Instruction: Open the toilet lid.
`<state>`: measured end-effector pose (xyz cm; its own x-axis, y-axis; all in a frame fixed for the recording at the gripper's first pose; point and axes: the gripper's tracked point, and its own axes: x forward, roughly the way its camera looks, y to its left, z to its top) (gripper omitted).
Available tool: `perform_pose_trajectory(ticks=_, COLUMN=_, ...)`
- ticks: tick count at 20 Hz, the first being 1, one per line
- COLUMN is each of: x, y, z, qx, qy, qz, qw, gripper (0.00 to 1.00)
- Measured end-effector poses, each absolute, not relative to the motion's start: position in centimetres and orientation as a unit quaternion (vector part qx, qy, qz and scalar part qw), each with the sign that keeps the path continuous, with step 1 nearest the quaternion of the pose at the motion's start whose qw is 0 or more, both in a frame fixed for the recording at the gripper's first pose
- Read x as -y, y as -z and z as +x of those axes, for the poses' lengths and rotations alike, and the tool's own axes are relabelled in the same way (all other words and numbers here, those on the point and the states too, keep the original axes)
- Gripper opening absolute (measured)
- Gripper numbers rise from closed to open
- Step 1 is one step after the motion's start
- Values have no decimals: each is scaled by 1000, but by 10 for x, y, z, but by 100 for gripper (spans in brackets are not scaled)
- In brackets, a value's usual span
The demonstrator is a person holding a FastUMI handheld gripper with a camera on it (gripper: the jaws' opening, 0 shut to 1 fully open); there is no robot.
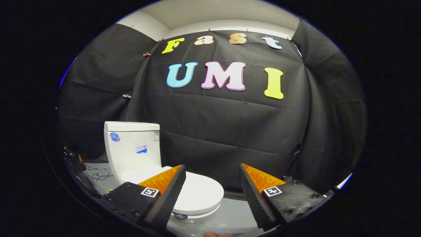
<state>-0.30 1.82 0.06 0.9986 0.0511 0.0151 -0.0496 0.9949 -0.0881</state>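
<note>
A white toilet stands ahead and to the left of my fingers, its tank (133,148) upright against the black cloth wall. The white lid (197,194) lies flat and shut over the bowl, its rounded front end reaching into the gap between the fingers. My gripper (212,169) hovers above and in front of it, fingers wide apart with nothing between them. The left finger (167,191) covers part of the lid's near left side. The right finger (256,197) is off to the right of the lid, over the floor.
Black cloth walls close the booth behind and on both sides. Loose cables (100,176) lie on the pale floor left of the tank. A fingertip of a person's hand (217,234) peeks in below the gripper.
</note>
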Motion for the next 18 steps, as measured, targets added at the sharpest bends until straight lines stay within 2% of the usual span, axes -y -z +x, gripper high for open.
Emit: perform_pose_trajectory(ticks=18, x=-24, y=-7, z=-9, qx=5, qy=-42, qz=-13, qw=999, gripper=99)
